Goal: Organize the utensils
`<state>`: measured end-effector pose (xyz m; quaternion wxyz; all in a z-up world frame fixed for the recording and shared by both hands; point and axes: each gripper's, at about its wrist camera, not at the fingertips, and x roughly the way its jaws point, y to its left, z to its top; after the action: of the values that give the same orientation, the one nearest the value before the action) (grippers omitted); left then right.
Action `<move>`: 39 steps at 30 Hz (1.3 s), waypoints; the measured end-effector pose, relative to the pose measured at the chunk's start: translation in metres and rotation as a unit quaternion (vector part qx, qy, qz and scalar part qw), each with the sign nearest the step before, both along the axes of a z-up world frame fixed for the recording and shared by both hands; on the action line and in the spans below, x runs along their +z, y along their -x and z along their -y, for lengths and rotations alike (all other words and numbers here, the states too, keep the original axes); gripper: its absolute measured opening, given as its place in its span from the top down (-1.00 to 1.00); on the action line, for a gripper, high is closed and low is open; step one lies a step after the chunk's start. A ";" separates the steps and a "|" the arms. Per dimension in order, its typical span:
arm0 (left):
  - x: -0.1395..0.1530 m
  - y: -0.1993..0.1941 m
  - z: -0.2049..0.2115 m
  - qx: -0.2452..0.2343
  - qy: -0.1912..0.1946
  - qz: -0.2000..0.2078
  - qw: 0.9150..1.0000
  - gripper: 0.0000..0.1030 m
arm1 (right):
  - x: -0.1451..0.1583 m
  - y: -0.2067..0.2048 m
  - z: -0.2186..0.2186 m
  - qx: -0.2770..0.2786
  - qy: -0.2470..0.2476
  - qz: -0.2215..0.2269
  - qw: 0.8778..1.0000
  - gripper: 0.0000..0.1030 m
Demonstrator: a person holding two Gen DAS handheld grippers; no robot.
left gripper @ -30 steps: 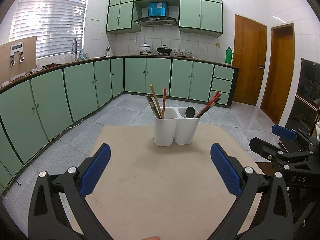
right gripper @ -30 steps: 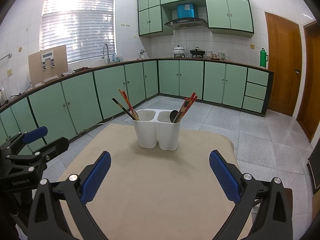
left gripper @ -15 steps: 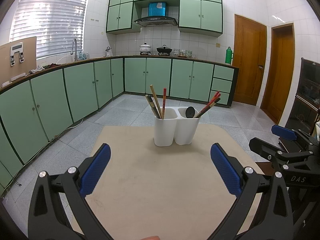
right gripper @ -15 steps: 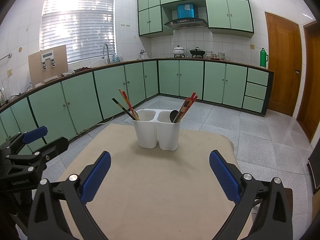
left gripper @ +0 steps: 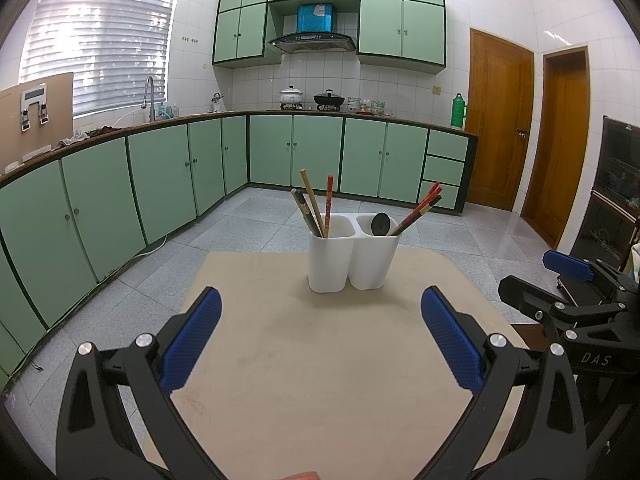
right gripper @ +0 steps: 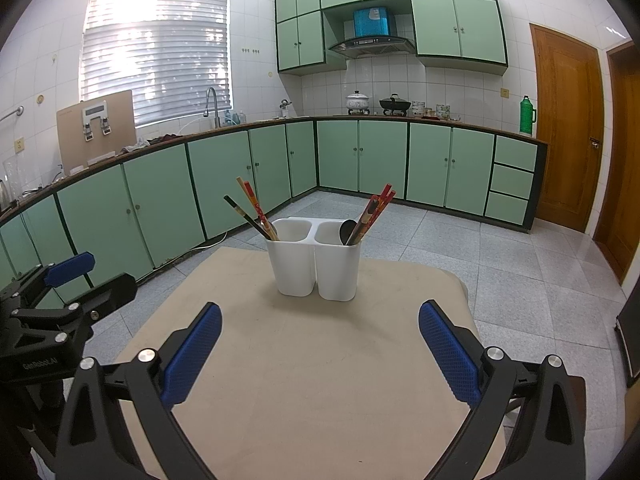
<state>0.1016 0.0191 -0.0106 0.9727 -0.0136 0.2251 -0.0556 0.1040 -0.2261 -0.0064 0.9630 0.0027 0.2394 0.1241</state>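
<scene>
Both grippers, left gripper (left gripper: 320, 336) and right gripper (right gripper: 320, 340), jaws wide, empty. White holder (left gripper: 352, 256) ahead on table (left gripper: 320, 380); spoon (left gripper: 380, 224) (probably) among chopsticks (left gripper: 418, 210). Approach from above, pinch one shaft only.

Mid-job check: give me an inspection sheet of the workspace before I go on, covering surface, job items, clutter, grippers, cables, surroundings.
Surface: beige tabletop, bare apart from the holder.
Job's things: white two-compartment holder upright; chopsticks in its left compartment; dark spoon and red chopsticks in the right.
Clutter: nothing seen on the table.
Grippers: left hand-held gripper open, empty; right hand-held gripper open, empty; both short of the holder.
Cables: white cord on the floor by the cabinets.
Surroundings: green cabinets, pots on the counter, wooden door.
</scene>
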 end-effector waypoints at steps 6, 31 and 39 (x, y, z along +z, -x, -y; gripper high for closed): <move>0.000 0.000 0.000 0.000 0.000 0.000 1.000 -0.88 | 0.000 -0.001 0.001 0.000 0.000 0.000 1.000 -0.88; 0.000 -0.002 -0.002 0.005 0.002 0.000 1.000 -0.88 | -0.001 -0.001 0.003 -0.001 0.001 -0.002 1.000 -0.88; -0.001 -0.003 -0.002 0.001 0.000 -0.002 1.000 -0.88 | -0.002 -0.001 0.004 -0.001 0.001 -0.002 1.000 -0.88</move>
<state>0.1045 0.0208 -0.0114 0.9723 -0.0136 0.2272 -0.0542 0.1049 -0.2296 -0.0081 0.9625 0.0019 0.2416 0.1232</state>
